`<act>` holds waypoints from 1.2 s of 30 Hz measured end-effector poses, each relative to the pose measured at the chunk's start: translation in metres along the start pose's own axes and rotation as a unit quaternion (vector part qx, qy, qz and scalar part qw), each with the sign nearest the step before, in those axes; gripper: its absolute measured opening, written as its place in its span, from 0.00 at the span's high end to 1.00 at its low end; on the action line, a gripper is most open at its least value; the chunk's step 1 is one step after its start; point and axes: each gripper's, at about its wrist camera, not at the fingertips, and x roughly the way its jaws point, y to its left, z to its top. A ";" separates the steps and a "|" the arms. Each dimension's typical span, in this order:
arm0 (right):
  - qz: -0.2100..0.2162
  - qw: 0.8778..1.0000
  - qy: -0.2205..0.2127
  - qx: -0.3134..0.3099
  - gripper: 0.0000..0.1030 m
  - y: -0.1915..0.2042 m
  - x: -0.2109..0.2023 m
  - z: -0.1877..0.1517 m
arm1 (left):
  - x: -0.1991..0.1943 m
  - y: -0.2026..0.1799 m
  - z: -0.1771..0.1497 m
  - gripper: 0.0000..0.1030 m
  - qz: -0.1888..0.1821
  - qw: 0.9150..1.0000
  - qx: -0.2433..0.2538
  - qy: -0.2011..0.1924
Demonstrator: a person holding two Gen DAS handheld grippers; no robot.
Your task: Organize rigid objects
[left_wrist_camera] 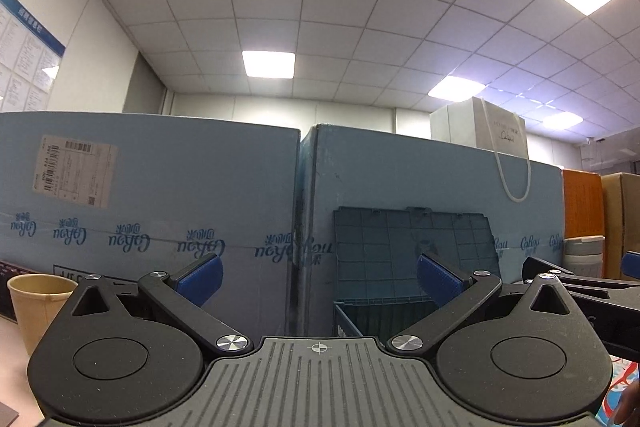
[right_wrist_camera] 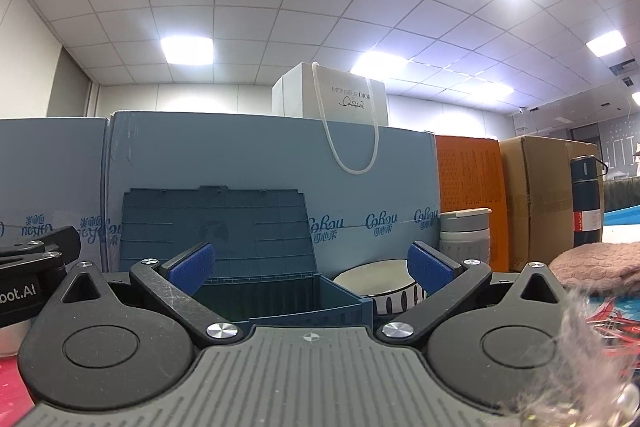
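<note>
Both hand-held grippers, left (left_wrist_camera: 318,281) and right (right_wrist_camera: 310,267), are spread apart and empty. The bowl (right_wrist_camera: 380,285) sits just right of the open bin (right_wrist_camera: 280,293); approach level, clamp its rim firmly, lift clear of the bin wall

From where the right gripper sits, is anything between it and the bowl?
Nothing visible blocks it. The right gripper is open; the white bowl sits just ahead, right of centre, beside the open blue storage box, whose near corner overlaps the bowl's left edge.
</note>
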 end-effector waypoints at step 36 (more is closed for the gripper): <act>0.000 1.000 -0.003 -0.006 0.00 0.002 -0.001 -0.001 | -0.002 -0.001 0.001 0.00 0.009 1.000 0.002 -0.002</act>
